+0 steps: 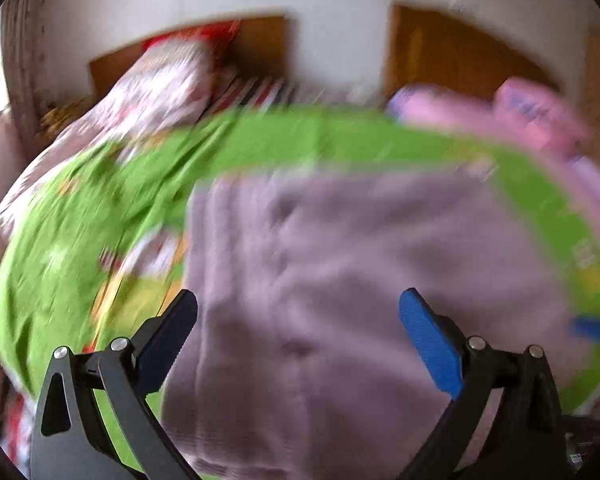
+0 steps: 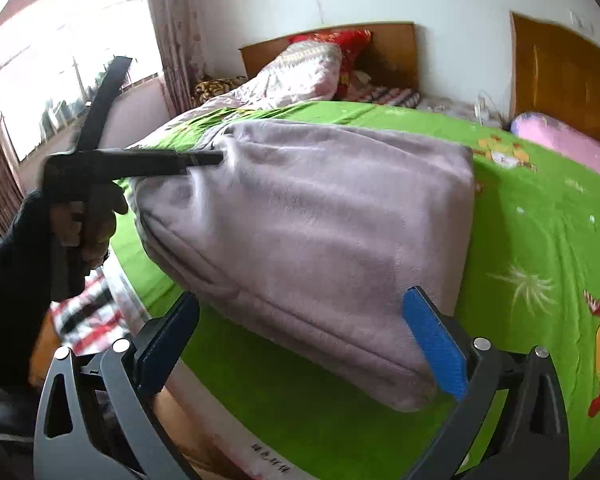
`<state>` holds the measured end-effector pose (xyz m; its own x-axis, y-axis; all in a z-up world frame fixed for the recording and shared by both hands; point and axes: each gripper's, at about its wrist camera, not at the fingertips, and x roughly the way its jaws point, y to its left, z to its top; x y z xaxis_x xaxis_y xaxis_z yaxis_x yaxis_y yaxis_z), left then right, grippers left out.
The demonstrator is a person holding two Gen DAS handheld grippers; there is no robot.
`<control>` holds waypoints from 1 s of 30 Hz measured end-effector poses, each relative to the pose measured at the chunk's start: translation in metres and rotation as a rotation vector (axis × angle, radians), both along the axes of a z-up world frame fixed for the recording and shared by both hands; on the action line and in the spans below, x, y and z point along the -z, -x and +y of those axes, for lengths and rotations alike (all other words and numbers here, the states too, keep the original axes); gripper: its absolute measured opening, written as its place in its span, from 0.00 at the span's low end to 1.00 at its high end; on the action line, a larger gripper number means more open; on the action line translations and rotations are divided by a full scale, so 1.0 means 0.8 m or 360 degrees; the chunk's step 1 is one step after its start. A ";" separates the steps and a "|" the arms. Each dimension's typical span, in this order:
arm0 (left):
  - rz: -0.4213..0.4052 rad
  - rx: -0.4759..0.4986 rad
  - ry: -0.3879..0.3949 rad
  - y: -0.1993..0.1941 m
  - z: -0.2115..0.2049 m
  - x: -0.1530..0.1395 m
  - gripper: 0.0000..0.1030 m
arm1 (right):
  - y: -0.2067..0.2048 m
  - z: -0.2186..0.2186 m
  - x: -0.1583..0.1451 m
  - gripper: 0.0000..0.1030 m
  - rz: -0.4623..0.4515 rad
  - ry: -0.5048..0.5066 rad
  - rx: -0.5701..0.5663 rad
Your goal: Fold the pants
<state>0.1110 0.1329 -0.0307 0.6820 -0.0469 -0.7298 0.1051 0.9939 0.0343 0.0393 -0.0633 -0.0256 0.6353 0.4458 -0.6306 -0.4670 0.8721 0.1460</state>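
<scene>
The pale lilac pants (image 2: 312, 216) lie folded into a thick rectangle on the green bed sheet (image 2: 520, 240). My right gripper (image 2: 303, 296) is open just above the fold's near edge, its blue pad (image 2: 436, 344) beside the near right corner. Nothing sits between its fingers. A hand in a dark sleeve (image 2: 16, 264) holds my left gripper (image 2: 216, 158), whose tip reaches the far left end of the pants. The left wrist view is blurred by motion. There the left gripper (image 1: 299, 296) stands wide open over the pants (image 1: 340, 260), holding nothing.
A floral quilt bundle (image 2: 300, 72) and red pillow lie by the wooden headboard (image 2: 392, 44). A pink pillow (image 2: 560, 140) sits far right, below a wooden door (image 2: 560, 76). The bed's near edge (image 2: 204, 420) runs lower left, with plaid cloth (image 2: 88, 320) below and a window (image 2: 60, 60) beyond.
</scene>
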 end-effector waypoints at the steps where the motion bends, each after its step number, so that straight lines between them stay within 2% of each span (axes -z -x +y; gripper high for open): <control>1: 0.0005 0.0012 0.0091 -0.002 0.010 0.014 0.99 | 0.001 0.003 0.000 0.96 -0.0011 0.0031 -0.0006; 2: -0.0006 0.0004 0.0208 0.000 0.023 0.017 0.99 | 0.002 0.005 0.000 0.96 -0.0017 0.0051 -0.0008; 3: -0.0004 0.0001 0.0231 0.000 0.027 0.016 0.99 | 0.003 0.004 -0.001 0.96 -0.0014 0.0043 -0.0010; 8: -0.0100 -0.0041 0.0162 0.015 0.028 0.011 0.99 | 0.003 -0.013 -0.004 0.95 -0.0001 -0.0067 0.0021; 9: -0.0149 -0.0073 0.0120 0.023 0.026 0.008 0.99 | 0.005 -0.019 -0.006 0.95 0.0001 -0.0074 0.0035; 11: -0.0304 -0.0182 -0.0041 0.056 0.025 -0.006 0.99 | 0.011 -0.035 -0.013 0.95 -0.0013 -0.0118 0.0083; 13: -0.0452 -0.0366 -0.0239 0.091 0.031 -0.024 0.99 | 0.022 -0.065 -0.028 0.95 -0.0067 -0.0207 0.0177; 16: -0.0687 -0.0534 -0.0338 0.150 0.057 -0.070 0.99 | 0.042 -0.117 -0.057 0.95 -0.0158 -0.0364 0.0370; 18: -0.0809 -0.0597 -0.0333 0.183 0.069 -0.107 0.99 | 0.055 -0.147 -0.078 0.95 -0.0249 -0.0446 0.0520; 21: -0.0953 -0.0625 -0.0311 0.215 0.068 -0.151 0.99 | 0.072 -0.163 -0.108 0.95 -0.0398 -0.0517 0.0634; 24: -0.1013 -0.0614 -0.0169 0.238 0.056 -0.180 0.99 | 0.089 -0.150 -0.134 0.95 -0.0552 -0.0496 0.0670; 26: -0.1019 -0.0552 -0.0026 0.245 0.045 -0.184 0.99 | 0.097 -0.134 -0.142 0.95 -0.0621 -0.0426 0.0682; 28: -0.0982 -0.0517 0.0065 0.244 0.027 -0.173 0.99 | 0.100 -0.113 -0.140 0.95 -0.0648 -0.0331 0.0650; 30: -0.0910 -0.0497 0.0074 0.239 0.009 -0.158 0.99 | 0.096 -0.090 -0.127 0.95 -0.0590 -0.0227 0.0585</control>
